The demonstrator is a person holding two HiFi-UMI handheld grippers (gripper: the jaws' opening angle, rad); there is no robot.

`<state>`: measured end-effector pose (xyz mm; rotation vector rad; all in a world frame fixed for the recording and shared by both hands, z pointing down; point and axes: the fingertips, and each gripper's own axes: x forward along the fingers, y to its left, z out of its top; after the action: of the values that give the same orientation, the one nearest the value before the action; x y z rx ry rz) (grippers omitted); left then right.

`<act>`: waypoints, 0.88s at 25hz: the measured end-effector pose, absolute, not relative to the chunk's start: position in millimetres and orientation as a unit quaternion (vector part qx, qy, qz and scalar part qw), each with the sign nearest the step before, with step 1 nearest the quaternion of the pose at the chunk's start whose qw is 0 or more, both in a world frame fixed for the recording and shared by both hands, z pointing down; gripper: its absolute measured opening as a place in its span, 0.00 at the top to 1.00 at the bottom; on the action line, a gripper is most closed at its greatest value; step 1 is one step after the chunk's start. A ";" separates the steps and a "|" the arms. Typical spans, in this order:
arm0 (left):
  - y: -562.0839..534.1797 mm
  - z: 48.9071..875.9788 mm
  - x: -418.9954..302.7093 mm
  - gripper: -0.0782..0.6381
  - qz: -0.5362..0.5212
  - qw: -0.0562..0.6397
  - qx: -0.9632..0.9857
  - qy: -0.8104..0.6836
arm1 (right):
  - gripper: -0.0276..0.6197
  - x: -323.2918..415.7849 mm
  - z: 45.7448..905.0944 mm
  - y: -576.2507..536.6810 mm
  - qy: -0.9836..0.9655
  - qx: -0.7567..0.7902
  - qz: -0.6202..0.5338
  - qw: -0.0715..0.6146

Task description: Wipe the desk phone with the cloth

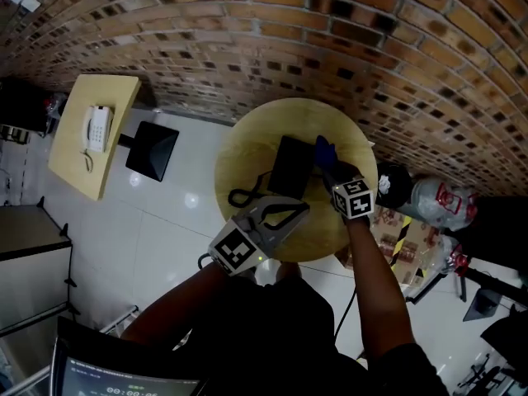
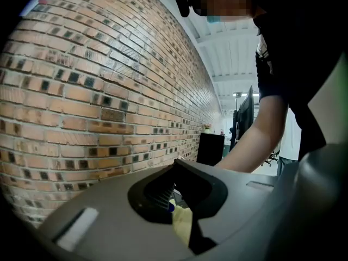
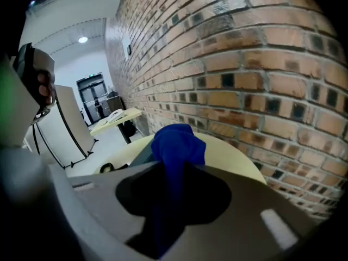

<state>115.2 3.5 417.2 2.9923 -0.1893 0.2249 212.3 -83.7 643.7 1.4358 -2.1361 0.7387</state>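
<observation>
Cloth (image 3: 176,143), blue and bunched, is pinched in the right claw (image 3: 175,173). The jaws close on it, and a crumpled end stands out past the tips. In the head view the right claw (image 1: 328,165) points away from the person, over the right edge of the black desk phone (image 1: 289,165). The cloth (image 1: 323,148) sits at the phone's far right corner; whether it presses on the casing I cannot tell.

The phone lies just left of this claw, roughly in the middle of a round yellow worktop (image 1: 246,143). The left claw (image 1: 299,210) hovers at the phone's near edge. Its jaws are together and, as far as its own view shows, they hold nothing. Through the hole behind the jaw tips of the left claw (image 2: 176,166), a sliver of yellow worktop shows.

A black cord loop (image 1: 245,195) lies left of the left claw, beside the phone's near left corner. Bare worktop runs in a broad band left of the phone out to the rim. A narrower band lies beyond the right claw, where the rim comes near the brick wall (image 1: 346,48). To the right of the right claw the rim is close, with floor clutter (image 1: 433,200) past it. Well apart to the left of both claws, a rectangular table (image 1: 74,167) carries a white phone (image 1: 97,128).
</observation>
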 end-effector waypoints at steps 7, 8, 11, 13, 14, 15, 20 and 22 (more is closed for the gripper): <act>-9.7 411.2 75.3 0.89 0.066 0.072 0.991 -0.090 | 0.81 171.9 635.8 -127.8 -0.797 0.488 0.227 0.275; -9.9 411.4 71.1 0.89 0.065 0.072 0.991 -0.094 | 0.81 169.0 636.9 -131.2 -0.798 0.485 0.223 0.280; -10.4 413.8 61.0 0.89 0.064 0.074 0.990 -0.103 | 0.81 163.9 644.5 -138.8 -0.800 0.475 0.215 0.297; -10.2 416.8 54.5 0.89 0.066 0.076 0.989 -0.108 | 0.81 161.9 653.0 -141.1 -0.798 0.470 0.213 0.312; -10.0 418.4 51.0 0.89 0.066 0.077 0.989 -0.109 | 0.81 160.6 658.2 -140.6 -0.797 0.467 0.212 0.319; -10.0 419.8 47.4 0.89 0.067 0.078 0.989 -0.111 | 0.81 158.7 663.7 -139.1 -0.796 0.463 0.211 0.328; -11.9 423.3 31.8 0.89 0.064 0.083 0.988 -0.118 | 0.81 140.0 682.9 -121.1 -0.799 0.444 0.211 0.348; -11.6 424.3 28.5 0.89 0.065 0.082 0.987 -0.118 | 0.81 130.3 688.5 -110.3 -0.802 0.436 0.215 0.347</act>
<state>28.5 -11.6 424.3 2.9498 -0.3534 0.1936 130.3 -110.3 688.5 1.1306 -2.0819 0.5567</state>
